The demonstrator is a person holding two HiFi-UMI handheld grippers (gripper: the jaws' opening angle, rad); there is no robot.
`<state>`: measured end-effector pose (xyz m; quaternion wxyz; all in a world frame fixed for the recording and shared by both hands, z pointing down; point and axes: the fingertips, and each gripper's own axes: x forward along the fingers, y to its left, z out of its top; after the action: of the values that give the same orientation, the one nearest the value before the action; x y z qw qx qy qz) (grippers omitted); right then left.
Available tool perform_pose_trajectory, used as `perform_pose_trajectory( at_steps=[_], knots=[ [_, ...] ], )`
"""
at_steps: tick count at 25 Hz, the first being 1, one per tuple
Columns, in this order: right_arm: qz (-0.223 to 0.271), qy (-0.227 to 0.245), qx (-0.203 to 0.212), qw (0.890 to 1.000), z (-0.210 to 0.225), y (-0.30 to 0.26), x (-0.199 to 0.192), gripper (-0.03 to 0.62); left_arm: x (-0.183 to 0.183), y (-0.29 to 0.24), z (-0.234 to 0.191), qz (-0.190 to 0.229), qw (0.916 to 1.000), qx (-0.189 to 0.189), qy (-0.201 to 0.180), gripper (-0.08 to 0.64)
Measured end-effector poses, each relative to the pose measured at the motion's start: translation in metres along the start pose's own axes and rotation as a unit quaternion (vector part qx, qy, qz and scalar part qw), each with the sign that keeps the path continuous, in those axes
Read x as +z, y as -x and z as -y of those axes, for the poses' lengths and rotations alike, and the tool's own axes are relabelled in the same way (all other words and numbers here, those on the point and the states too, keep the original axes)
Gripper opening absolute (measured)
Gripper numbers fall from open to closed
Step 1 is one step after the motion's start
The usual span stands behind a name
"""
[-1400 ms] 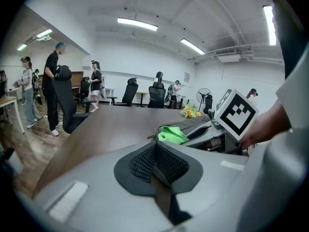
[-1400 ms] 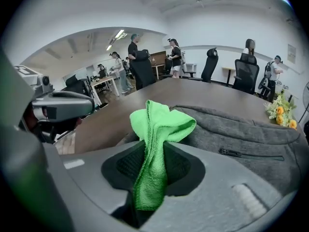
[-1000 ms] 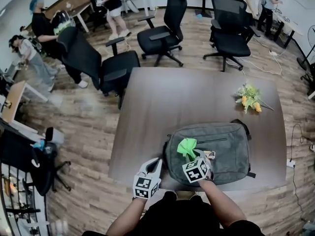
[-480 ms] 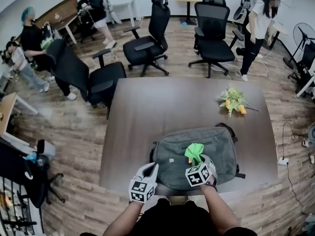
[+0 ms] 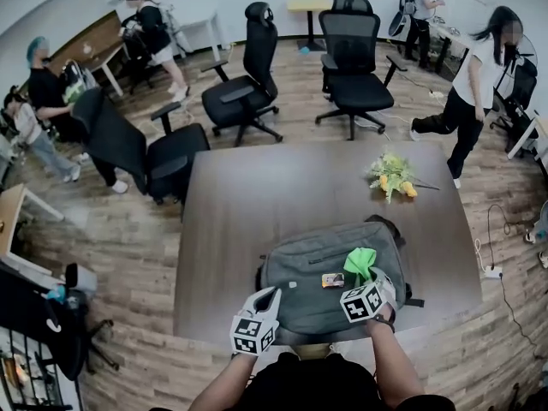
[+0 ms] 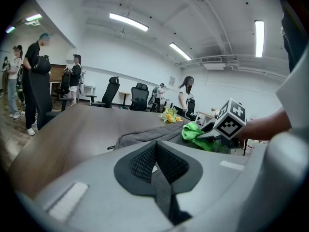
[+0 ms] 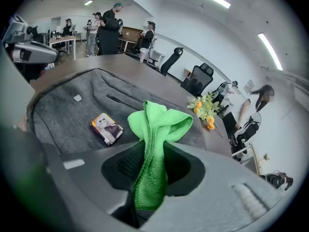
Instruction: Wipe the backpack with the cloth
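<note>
A grey backpack point(image 5: 308, 272) lies flat at the near edge of the brown table point(image 5: 257, 195). My right gripper point(image 5: 366, 282) is over its right part, shut on a bunched green cloth point(image 5: 360, 261) that sticks up out of the jaws. The right gripper view shows the cloth point(image 7: 157, 129) pinched between the jaws above the backpack's fabric point(image 7: 67, 110). My left gripper point(image 5: 266, 299) sits at the backpack's near left edge, jaws shut with nothing between them point(image 6: 157, 151). A small picture tag point(image 5: 332, 280) lies on the backpack.
A bunch of yellow flowers point(image 5: 390, 175) lies on the table's far right. Black office chairs point(image 5: 244, 92) stand beyond the table. A person point(image 5: 479, 84) walks at the right and others stand far left. A power strip point(image 5: 491, 271) lies on the floor.
My right gripper has carried the green cloth rightward across the backpack, uncovering the picture tag. The left gripper stays at the near left edge. A person has walked in at the right.
</note>
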<state>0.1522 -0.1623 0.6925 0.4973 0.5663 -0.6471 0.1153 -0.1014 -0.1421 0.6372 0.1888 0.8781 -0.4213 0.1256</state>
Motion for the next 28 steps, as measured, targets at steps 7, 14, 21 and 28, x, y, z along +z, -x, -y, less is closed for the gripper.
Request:
perform_pose_trajectory(
  at_steps=[7, 14, 21, 28],
  knots=[
    [-0.009, -0.015, -0.040, 0.999, 0.038, 0.011, -0.016, 0.109, 0.005, -0.003, 0.006, 0.000, 0.9997, -0.009, -0.022, 0.015],
    [-0.022, -0.053, -0.056, 0.997, 0.070, 0.019, -0.042, 0.109, 0.001, -0.001, 0.003, -0.003, 0.9998, -0.004, -0.018, 0.015],
    [0.021, -0.059, -0.042, 0.997, 0.065, 0.037, -0.027, 0.108, -0.002, -0.001, 0.004, -0.004, 0.9998, 0.001, -0.017, 0.015],
    [0.088, -0.088, 0.059, 0.991, 0.009, 0.060, 0.012, 0.109, -0.001, -0.001, 0.006, 0.000, 0.9999, 0.006, -0.014, 0.015]
  ],
)
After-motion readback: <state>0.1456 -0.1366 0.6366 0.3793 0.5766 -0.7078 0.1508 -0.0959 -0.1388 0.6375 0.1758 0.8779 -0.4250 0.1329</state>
